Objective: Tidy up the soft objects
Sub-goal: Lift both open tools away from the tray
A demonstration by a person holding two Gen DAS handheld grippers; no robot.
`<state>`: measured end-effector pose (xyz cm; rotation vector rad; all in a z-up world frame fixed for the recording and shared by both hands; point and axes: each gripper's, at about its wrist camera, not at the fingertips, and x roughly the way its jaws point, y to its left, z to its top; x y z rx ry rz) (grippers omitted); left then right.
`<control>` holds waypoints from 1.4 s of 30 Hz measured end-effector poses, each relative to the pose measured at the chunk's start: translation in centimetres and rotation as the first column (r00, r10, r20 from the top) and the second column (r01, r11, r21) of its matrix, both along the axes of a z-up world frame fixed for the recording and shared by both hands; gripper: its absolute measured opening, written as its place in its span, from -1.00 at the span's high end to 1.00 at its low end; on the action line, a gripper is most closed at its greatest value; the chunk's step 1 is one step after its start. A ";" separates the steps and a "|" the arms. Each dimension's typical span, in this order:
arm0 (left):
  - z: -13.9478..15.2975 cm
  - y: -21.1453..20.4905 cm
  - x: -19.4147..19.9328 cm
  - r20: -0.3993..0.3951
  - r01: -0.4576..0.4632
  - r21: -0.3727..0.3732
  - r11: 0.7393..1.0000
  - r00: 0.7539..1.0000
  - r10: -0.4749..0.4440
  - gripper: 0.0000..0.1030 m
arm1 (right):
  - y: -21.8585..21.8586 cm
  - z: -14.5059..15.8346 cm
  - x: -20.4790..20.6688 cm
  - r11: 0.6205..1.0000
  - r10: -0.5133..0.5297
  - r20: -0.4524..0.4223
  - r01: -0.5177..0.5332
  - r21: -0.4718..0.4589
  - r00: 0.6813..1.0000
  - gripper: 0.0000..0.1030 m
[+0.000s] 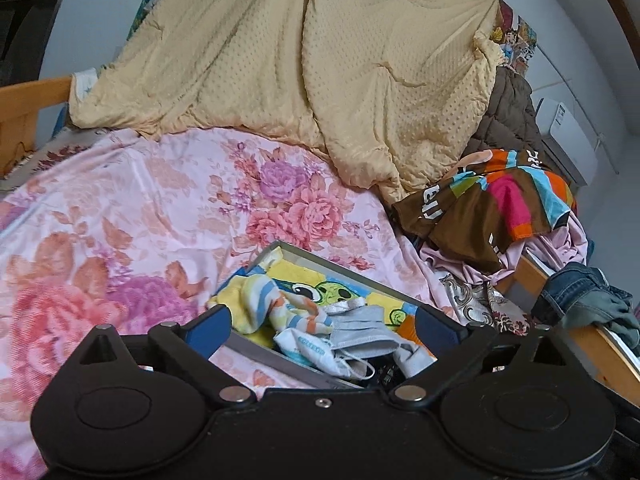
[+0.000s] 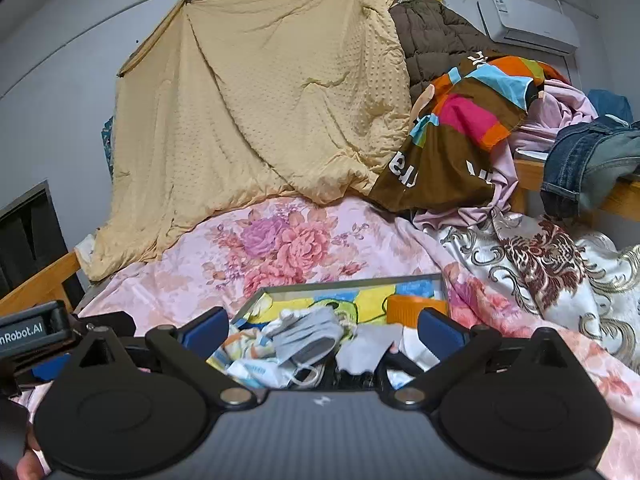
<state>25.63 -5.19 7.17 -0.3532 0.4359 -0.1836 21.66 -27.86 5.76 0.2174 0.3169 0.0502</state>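
Hovering low over a bed, the left gripper (image 1: 323,330) has its blue-padded fingers (image 1: 210,330) spread wide and grips nothing; between them lies a shallow grey box (image 1: 320,258) resting on a pink floral bedsheet (image 1: 140,208). Inside the box sits a jumble of soft things: a yellow cartoon towel (image 1: 320,284) along the bottom, a striped sock (image 1: 260,300) draped over the near left part, and a grey face mask (image 1: 360,332) with white ear loops lying on top toward the near edge.

From the right wrist view, the right gripper (image 2: 323,332) is likewise wide open and empty, poised over the near edge of the same box (image 2: 344,282). The mask (image 2: 308,336) lies between its fingers (image 2: 440,330), with another pale grey piece of cloth (image 2: 368,350) just beside it and an orange object (image 2: 412,308) in the far right corner. Part of the left gripper's body (image 2: 28,330) shows at the left edge.

Behind the box, a tan dotted blanket (image 2: 260,100) hangs down against the wall to the sheet. To the right of it, a brown quilted jacket (image 2: 432,36), a brightly striped brown cloth (image 2: 460,132), lilac fabric (image 2: 560,108) and jeans (image 2: 580,160) are heaped together, the jeans hanging over a wooden bed rail (image 2: 624,196). A white and maroon patterned cloth (image 2: 540,256) spreads over the sheet below that heap. An air conditioner (image 2: 528,20) is mounted high on the wall.
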 end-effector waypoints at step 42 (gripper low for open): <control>-2.1 0.8 -11.0 0.019 0.068 0.240 0.968 0.997 -0.075 -0.98 | 1.6 -3.3 -10.4 0.992 -0.044 0.031 0.048 -0.114 0.999 -0.99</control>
